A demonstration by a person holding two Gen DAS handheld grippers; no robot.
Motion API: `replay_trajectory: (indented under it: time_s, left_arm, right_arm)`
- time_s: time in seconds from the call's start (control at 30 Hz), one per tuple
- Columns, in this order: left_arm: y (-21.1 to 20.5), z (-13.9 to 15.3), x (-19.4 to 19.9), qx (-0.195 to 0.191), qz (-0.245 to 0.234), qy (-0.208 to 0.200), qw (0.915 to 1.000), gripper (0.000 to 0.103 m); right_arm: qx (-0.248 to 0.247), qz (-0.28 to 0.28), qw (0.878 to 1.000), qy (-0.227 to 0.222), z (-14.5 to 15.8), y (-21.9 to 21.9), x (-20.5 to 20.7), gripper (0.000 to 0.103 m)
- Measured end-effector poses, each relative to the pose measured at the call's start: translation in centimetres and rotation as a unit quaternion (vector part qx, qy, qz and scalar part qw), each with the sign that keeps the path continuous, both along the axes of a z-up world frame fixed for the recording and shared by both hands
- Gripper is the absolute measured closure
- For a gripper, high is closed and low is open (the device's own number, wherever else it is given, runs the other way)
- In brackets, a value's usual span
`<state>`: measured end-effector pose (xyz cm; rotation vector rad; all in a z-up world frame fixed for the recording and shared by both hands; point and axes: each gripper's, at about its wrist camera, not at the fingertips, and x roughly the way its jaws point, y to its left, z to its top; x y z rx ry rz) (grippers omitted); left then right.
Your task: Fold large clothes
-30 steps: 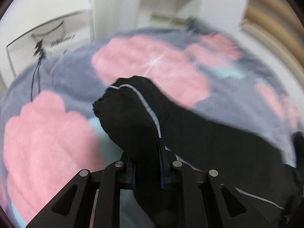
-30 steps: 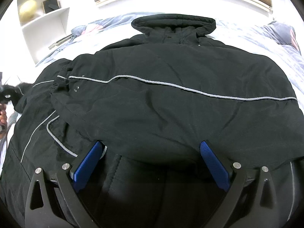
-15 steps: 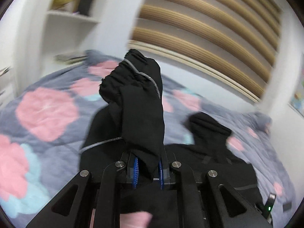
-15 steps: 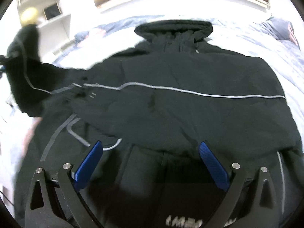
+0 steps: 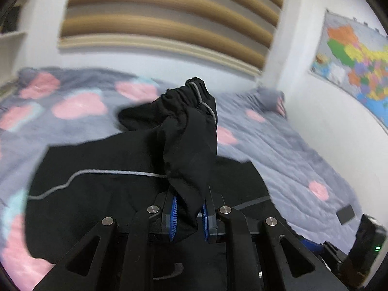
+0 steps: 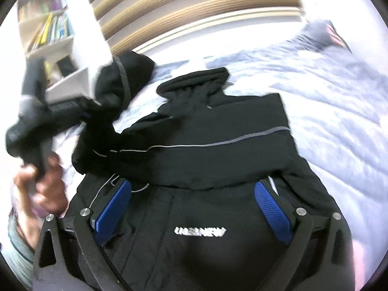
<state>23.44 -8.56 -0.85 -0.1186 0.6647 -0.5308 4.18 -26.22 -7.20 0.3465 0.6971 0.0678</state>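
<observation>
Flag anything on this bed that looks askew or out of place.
Nothing looks damaged or spilled. The black padded jacket lies flat on the grey floral quilt, except its elastic-cuffed sleeve, held up off the bed by the left gripper.

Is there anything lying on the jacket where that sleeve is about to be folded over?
Nothing visible. The left gripper holds the sleeve above the jacket, whose spread body shows only its own fabric. The right gripper hovers open over the lower part and touches nothing.

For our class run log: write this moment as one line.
left tool: shut on sleeve | right tool: open over jacket | bedspread
</observation>
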Motion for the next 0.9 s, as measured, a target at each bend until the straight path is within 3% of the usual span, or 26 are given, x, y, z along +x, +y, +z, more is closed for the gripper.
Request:
replay_trajectory:
  time_s: [0.17,0.27,0.33,0.37,0.43,0.53,0.7,0.9]
  left_arm:
    - [-6.8,-7.0,0.8,0.035,-0.043,0.059,0.9968,0.087]
    - [-8.3,-10.7,1.2,0.047,-0.051,0.101,0.9924,0.083]
    - [-8.0,-12.3,1.5,0.03,-0.065,0.13,0.9889,0.079]
    - [-7.5,-12.4,1.6,0.017,-0.071,0.139,0.9875,0.076]
    - [-6.6,-12.0,1.6,-0.021,-0.091,0.164,0.9821,0.05]
    - [-4.7,-10.6,0.7,-0.078,-0.116,0.172,0.975,0.031]
    - [0.0,-7.0,-1.8,-0.091,-0.115,0.131,0.9805,0.028]
    - [7.7,-6.0,-3.5,-0.106,-0.053,0.112,0.9865,0.027]
  right_arm:
    - [0.009,-0.035,0.999,0.029,-0.9,-2.6,-0.6,0.0]
    - [0.012,-0.054,0.998,0.043,-1.4,-3.8,-0.8,0.0]
    - [0.014,-0.057,0.997,0.049,-1.5,-4.3,-0.8,0.0]
    - [0.013,-0.058,0.997,0.052,-1.6,-4.4,-0.8,0.0]
    - [0.011,-0.055,0.997,0.058,-1.4,-4.2,-0.3,0.0]
    - [0.023,-0.04,0.997,0.066,-1.1,-3.6,1.1,0.0]
    - [0.039,-0.026,0.994,0.1,-0.8,-2.3,4.5,0.0]
    - [0.025,-0.036,0.991,0.128,-2.2,-1.6,10.4,0.0]
